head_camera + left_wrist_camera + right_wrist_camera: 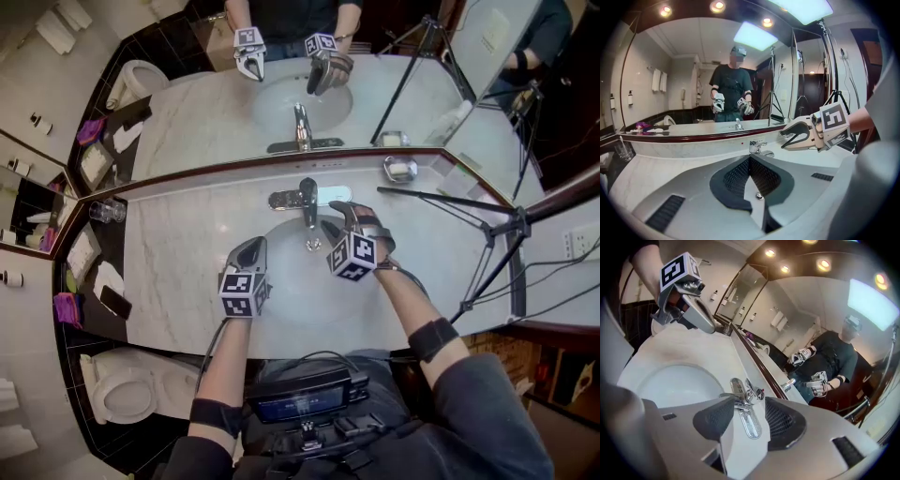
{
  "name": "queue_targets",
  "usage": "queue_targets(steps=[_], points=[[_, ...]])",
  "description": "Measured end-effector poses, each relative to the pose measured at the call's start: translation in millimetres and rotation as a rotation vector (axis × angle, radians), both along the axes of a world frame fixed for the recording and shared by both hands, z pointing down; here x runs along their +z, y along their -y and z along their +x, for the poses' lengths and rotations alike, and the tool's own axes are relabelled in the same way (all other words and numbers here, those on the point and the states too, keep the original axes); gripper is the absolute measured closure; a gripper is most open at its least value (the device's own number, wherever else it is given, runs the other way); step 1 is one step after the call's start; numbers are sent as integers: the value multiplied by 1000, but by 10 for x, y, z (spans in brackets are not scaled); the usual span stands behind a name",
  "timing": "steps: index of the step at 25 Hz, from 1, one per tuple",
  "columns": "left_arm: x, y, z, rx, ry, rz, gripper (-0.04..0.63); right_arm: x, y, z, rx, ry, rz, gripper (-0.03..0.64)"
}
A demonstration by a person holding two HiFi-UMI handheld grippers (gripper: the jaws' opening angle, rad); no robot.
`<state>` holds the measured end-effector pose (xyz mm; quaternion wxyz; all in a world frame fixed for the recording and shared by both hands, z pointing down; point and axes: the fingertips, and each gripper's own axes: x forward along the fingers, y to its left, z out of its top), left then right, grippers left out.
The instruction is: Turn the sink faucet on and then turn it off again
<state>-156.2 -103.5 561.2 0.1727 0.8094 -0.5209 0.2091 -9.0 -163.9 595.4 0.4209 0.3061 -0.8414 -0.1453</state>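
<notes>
Counter (178,253) runs wide here, closed off at the back by the mirror (187,122) and at the left by a dark border. A tripod (497,234) leg slants over the right end. The basin (281,291) lies open in the middle, and both grippers hang over it, well apart from each other.

Right gripper (339,217) is up at the basin's back rim, jaws spread wide and released, nothing pinched. Its own view looks straight at the faucet (743,397), which is just ahead, framed between the two pads (785,420), and neither pad presses on it. The faucet sits at the centre back of the basin, against the mirror ledge.

Left gripper (751,159) is clenched tight, pads together, empty, hovering over the basin's near left side with the drain (759,196) showing past its tips.

Count: two grippers, one faucet, one basin, one soap dish (400,170) right of the faucet, one glass (106,212) at the far left corner.
</notes>
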Motion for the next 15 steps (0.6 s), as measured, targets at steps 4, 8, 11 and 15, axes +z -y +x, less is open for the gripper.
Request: queue_targets(steps=[4, 8, 11, 15], points=[[12, -5, -65, -15, 8, -1, 592, 53, 192, -224, -93, -92, 54, 385], [43, -29, -115, -32, 12, -5, 592, 168, 348, -403, -160, -156, 78, 368], [75, -20, -153, -44, 7, -8, 592, 242, 402, -502, -216, -218, 79, 370], [126, -31, -161, -50, 0, -17, 592, 377, 390, -604, -278, -268, 58, 419]])
